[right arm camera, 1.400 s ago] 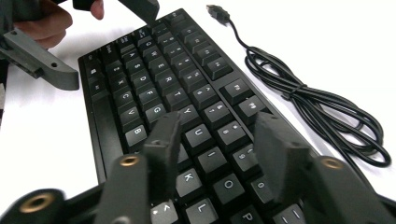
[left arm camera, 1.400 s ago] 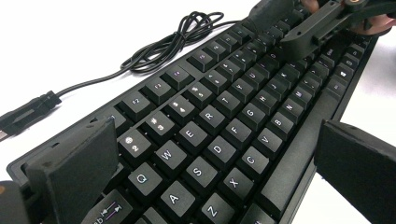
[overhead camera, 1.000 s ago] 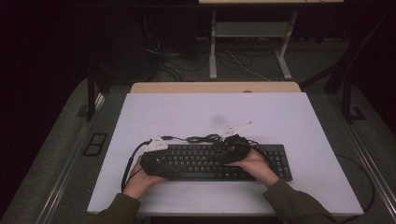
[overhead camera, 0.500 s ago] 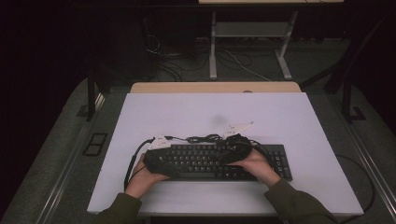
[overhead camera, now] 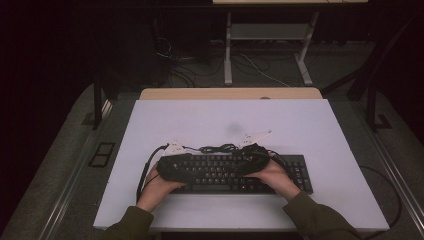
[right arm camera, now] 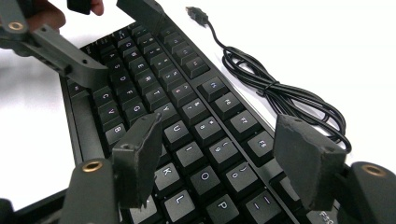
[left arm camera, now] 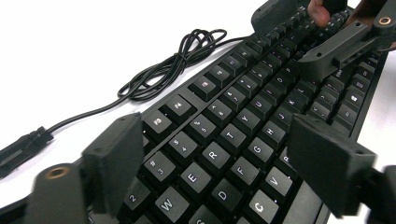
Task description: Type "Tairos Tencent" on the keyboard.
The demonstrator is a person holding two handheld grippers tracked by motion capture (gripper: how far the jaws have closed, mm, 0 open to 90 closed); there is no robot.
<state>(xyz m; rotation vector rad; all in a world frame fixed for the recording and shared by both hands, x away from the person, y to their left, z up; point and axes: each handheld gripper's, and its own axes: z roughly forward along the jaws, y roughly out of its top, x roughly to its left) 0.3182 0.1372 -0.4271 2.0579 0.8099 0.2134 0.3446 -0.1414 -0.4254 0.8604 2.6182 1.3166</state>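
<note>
- Keyboard: black, lies flat on the white table, near the front edge, long side running left-right in the high view. My two hands are over its left and middle part; the right end w/ the numpad sticks out free.
- Its cable lies in a loose bundle on the table just behind the kbd, plug end lying apart from the bundle.
- Left tool: hovering over the letter keys at the kbd's left part. Jaws stand apart, one each side of the W-E-R / C-V area in the left tool view; they have just been closing in a bit. Nothing between the pads but the keys below. I see no pad pressing on anything, so open.
- Right tool: over the middle keys, around U-I-O / K-L. Jaws apart too, no grip on anything, open.
- Each tool shows in the other's view, at the far end of the key rows.
</note>
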